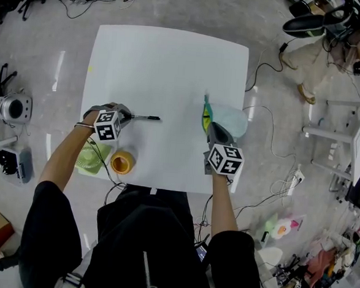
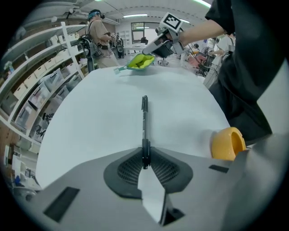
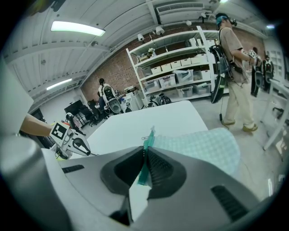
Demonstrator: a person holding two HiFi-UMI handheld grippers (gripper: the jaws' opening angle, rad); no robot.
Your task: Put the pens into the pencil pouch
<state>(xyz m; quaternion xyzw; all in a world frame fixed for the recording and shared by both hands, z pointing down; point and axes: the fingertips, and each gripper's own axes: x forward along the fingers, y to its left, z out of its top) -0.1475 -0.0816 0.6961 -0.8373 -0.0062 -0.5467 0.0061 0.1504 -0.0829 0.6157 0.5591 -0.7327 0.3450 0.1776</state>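
As left gripper (image 2: 144, 159) clamps pen (image 2: 144, 118), right gripper (image 3: 143, 168), pouch (image 3: 198, 146)

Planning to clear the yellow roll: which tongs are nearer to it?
Left. The left tongs, shut on the pen, are just beyond the roll; the right tongs, clamping the pouch, are farther off across the table.

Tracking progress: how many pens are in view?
1: a black pen on the table, its end pinched by the left gripper. Others may be hidden inside the pouch.
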